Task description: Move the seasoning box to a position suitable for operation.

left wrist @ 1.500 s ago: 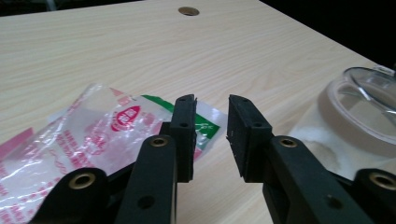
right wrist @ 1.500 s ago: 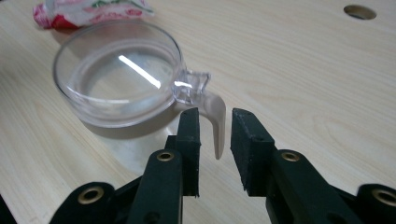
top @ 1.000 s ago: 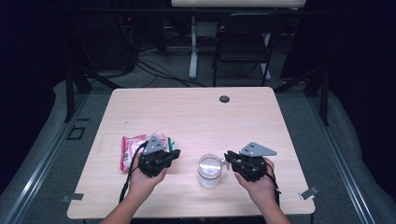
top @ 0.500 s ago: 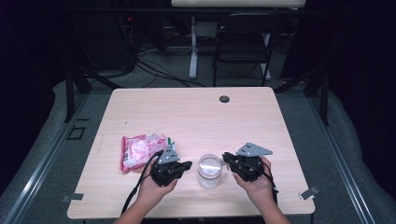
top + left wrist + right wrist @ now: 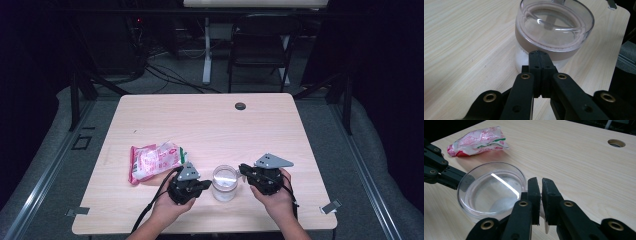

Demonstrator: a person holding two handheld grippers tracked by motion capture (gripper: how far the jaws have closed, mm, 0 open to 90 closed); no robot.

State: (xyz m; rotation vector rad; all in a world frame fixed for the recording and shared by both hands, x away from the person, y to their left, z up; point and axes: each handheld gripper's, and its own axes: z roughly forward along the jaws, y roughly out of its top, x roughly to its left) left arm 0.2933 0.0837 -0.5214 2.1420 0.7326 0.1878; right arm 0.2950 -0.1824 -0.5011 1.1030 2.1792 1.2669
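Observation:
A clear jar (image 5: pixel 223 182) with a see-through lid and white powder inside stands near the table's front edge, between both grippers. My left gripper (image 5: pixel 207 184) is shut with nothing in it, its tips (image 5: pixel 539 53) right at the jar's (image 5: pixel 554 27) side. My right gripper (image 5: pixel 243 170) is at the jar's other side. Its jaws (image 5: pixel 541 181) have just been closing to a narrow slit, and a thin white piece (image 5: pixel 544 220), perhaps a spoon handle, sits between them. The jar (image 5: pixel 491 192) lies just beyond them, with the left gripper's fingers (image 5: pixel 439 170) behind it.
A crumpled red, white and green snack bag (image 5: pixel 154 161) lies left of the jar, also in the right gripper view (image 5: pixel 477 140). A round cable hole (image 5: pixel 240 106) sits near the table's (image 5: pixel 210 130) far edge. A chair and cables stand beyond the table.
My left gripper has moved right, away from the snack bag and up to the jar. The right hand has stayed where it was.

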